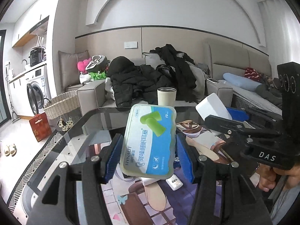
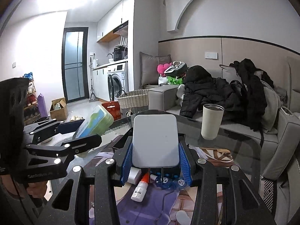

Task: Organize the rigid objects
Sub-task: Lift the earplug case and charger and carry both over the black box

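My left gripper [image 1: 148, 150] is shut on a pale green earplug box [image 1: 149, 140] with a blue and white label, held tilted above the glass table [image 1: 105, 116]. The same box [image 2: 94, 123] shows at the left of the right wrist view, between the left gripper's fingers. My right gripper [image 2: 154, 161] is shut on a flat white rounded case [image 2: 155, 140], held upright over the table. That white case [image 1: 212, 107] also appears at the right of the left wrist view. A small white dropper bottle [image 2: 139, 190] with a red tip lies below on the printed mat.
A beige tumbler [image 2: 211, 121] stands on the table's far side. Behind it a grey sofa [image 2: 163, 95] is piled with black jackets. A woven basket [image 2: 134, 99], a red box [image 1: 40, 126] and a washing machine [image 1: 35, 93] stand to the left. Small bottles lie under the grippers.
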